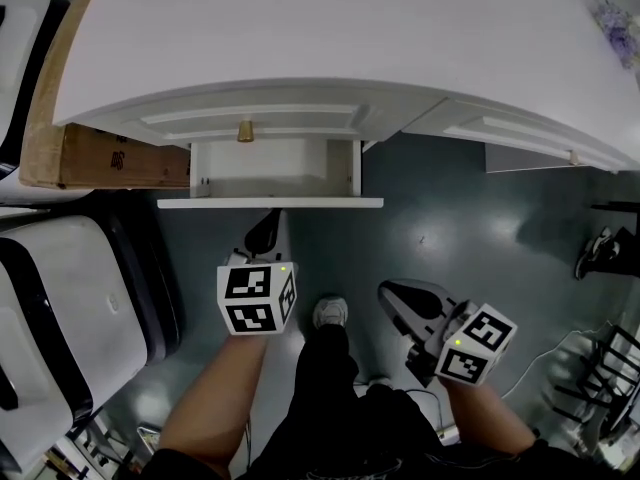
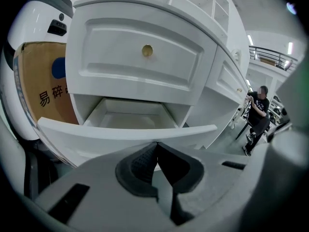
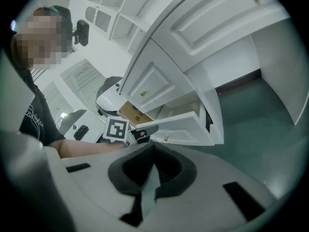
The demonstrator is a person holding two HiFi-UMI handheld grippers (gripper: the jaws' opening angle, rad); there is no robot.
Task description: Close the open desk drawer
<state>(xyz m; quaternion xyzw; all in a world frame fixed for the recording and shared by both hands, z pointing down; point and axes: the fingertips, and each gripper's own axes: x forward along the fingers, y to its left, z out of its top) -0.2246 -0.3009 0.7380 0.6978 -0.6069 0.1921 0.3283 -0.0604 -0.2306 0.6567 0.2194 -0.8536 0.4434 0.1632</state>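
The white desk [image 1: 300, 28] has its lower drawer [image 1: 270, 202] pulled out, the inside bare; above it is a shut drawer with a brass knob [image 1: 244, 131]. My left gripper [image 1: 268, 225] is shut on nothing, just below the open drawer's front panel. In the left gripper view the shut gripper [image 2: 155, 146] points at that panel [image 2: 125, 129], close under the brass knob [image 2: 147, 50]. My right gripper [image 1: 388, 293] hangs lower and to the right over the floor, also shut and holding nothing. The right gripper view has the shut gripper [image 3: 153, 146] before the open drawer [image 3: 186, 124] seen from the side.
A cardboard box [image 1: 120, 156] sits under the desk, left of the drawer. White rounded machines [image 1: 70, 308] stand at the left. My shoe [image 1: 331, 312] is on the grey-green floor between the grippers. Cables [image 1: 600, 368] lie at the right. A person [image 2: 258, 115] stands far off.
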